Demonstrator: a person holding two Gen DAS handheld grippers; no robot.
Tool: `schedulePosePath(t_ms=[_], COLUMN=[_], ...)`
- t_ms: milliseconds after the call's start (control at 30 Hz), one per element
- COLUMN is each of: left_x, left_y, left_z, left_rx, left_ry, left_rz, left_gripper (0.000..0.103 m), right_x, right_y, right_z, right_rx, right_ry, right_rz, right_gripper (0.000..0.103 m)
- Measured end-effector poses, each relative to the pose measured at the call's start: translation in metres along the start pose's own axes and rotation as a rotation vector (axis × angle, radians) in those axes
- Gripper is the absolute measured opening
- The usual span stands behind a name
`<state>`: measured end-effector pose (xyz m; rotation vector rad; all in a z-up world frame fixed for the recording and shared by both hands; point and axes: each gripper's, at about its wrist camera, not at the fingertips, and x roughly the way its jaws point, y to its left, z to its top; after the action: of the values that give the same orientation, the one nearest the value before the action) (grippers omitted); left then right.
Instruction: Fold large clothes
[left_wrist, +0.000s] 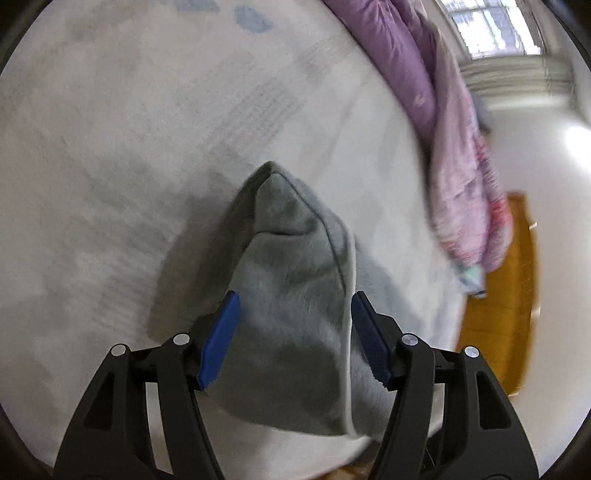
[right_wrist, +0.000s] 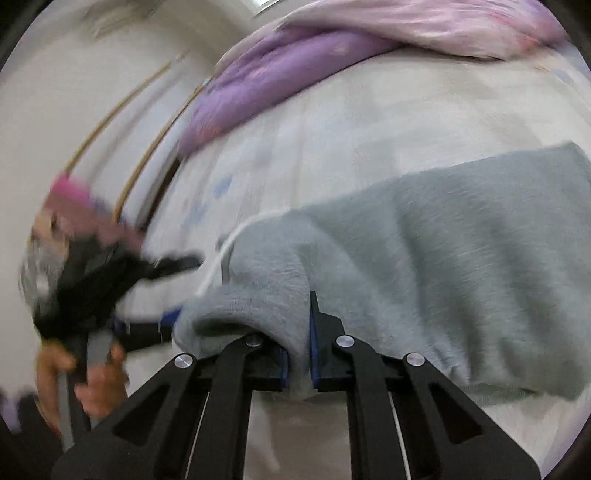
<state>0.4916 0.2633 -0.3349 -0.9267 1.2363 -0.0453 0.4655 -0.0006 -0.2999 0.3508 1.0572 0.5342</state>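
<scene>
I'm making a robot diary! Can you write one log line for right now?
left gripper: open, around grey garment | right gripper: shut on grey garment | surface: pale bed sheet | step: folding underway

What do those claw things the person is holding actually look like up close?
Each is a black plastic tool with two fingers. The left gripper has bright blue ribbed pads on the inner faces of its fingers, black linkage arms with triangular cut-outs, and round silver pins at the joints. The right gripper is built the same, with blue pads and silver pins. No cables or markings show.
</scene>
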Motion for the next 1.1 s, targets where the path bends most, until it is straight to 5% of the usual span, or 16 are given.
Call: schedulePosePath(t_ms=[167,300,467,667,700,733,767,933,1100], left_x=[0.008,0.013,0.036,0.047,0.049,0.050,0.053,0.027,0.012], left_y=[0.021,0.054,0.077,0.077,0.073,0.067,0.064,0.026,-0.010], left_z=[-0.007,-0.030,-0.061,-0.067,-0.065,-0.064,-0.063,-0.054,-0.043], left_rx=[0.035,-0.107,-0.228,-0.256,-0.233,-0.224,-0.228,-0.178,-0.131], left_ry=[0.062,0.101,0.137,0.100,0.099,0.102,0.115,0.123,0.138], left_rz=[0.125,0.035,-0.030,-0.029,-0.029,-0.071,-0.102,-0.262,-0.336], left_gripper=[0.064,0.064,0.067,0.071,0.067,0.030,0.015,0.014,0.014], right_x=[0.023,0.019,0.013,0.022,0.023,0.025,0.026,0.021,0.016], right_y=[0.026,0.025,0.023,0.024,0.026,0.028,0.031,0.046,0.065], right_z=[-0.032,-0.030,-0.028,-0.041,-0.043,-0.045,-0.047,-0.050,-0.051], right_rx=[-0.119,-0.146,-0.201,-0.207,-0.215,-0.222,-0.235,-0.317,-0.458], right_ry=[0.072,0.079,0.115,0.146,0.147,0.149,0.148,0.080,-0.013], right_rz=[-0.047,-0.056,-0.067,-0.069,-0.072,-0.078,-0.086,-0.118,-0.186], right_gripper=[0.019,0.020,0.036,0.038,0.038,0.038,0.038,0.052,0.068])
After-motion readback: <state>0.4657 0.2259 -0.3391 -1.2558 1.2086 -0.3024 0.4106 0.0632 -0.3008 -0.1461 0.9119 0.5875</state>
